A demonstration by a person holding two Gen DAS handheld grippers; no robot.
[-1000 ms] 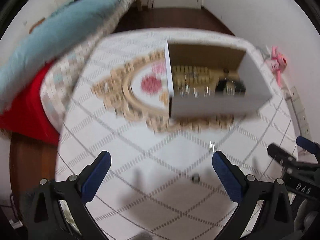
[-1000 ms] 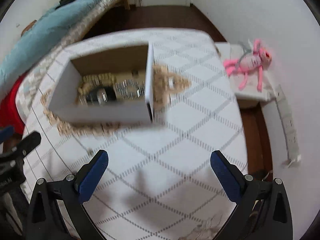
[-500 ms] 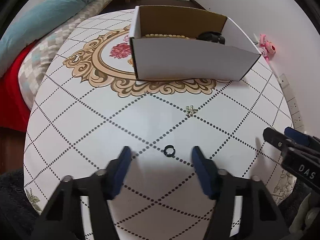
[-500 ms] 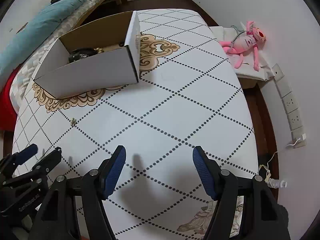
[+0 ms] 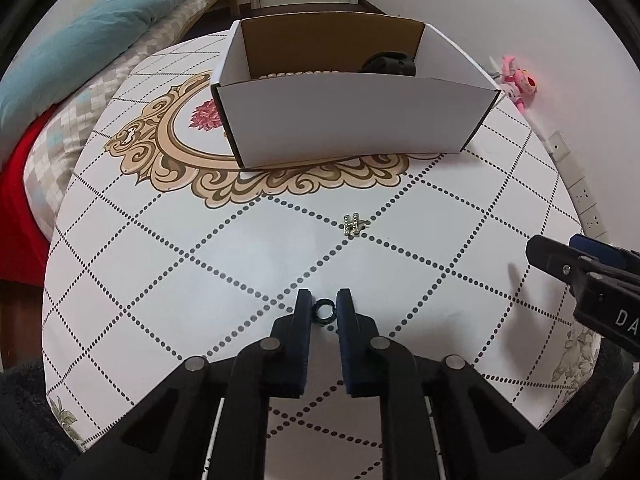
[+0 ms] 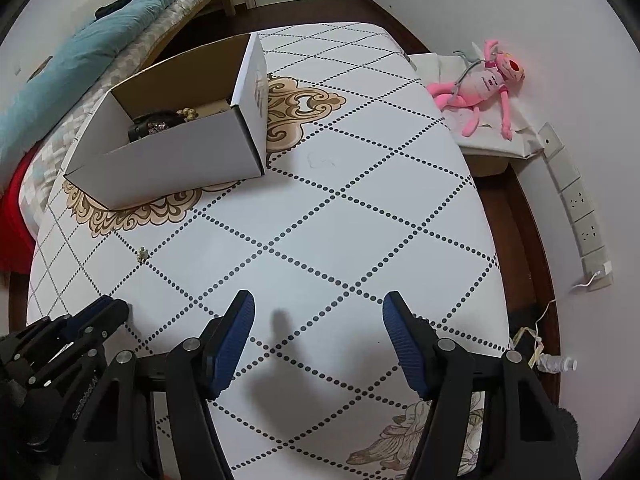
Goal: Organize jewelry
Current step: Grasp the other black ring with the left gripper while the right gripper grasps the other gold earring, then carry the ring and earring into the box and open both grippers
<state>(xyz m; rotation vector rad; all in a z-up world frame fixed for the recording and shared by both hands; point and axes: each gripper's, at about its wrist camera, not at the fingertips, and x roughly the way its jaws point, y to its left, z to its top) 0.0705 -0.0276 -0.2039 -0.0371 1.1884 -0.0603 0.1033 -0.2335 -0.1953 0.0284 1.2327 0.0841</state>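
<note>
A small black ring (image 5: 323,311) lies on the white patterned table (image 5: 240,264). My left gripper (image 5: 323,309) has closed around it, pads touching or nearly touching its sides. A small gold H-shaped earring (image 5: 353,224) lies further ahead; it also shows in the right wrist view (image 6: 142,255). A white cardboard box (image 5: 348,120) stands at the back, holding a bead strand (image 5: 298,75) and a black item (image 5: 390,62). My right gripper (image 6: 319,312) is open and empty over the table's near edge.
The box also shows in the right wrist view (image 6: 176,160). A bed with a teal quilt (image 5: 80,28) is left of the table. A pink plush toy (image 6: 486,84) lies on a low stand at the right. Wall sockets (image 6: 580,216) line the right wall.
My left gripper has dropped toward the table and closed from wide open onto the black ring. The right gripper has narrowed a little and stays open.
</note>
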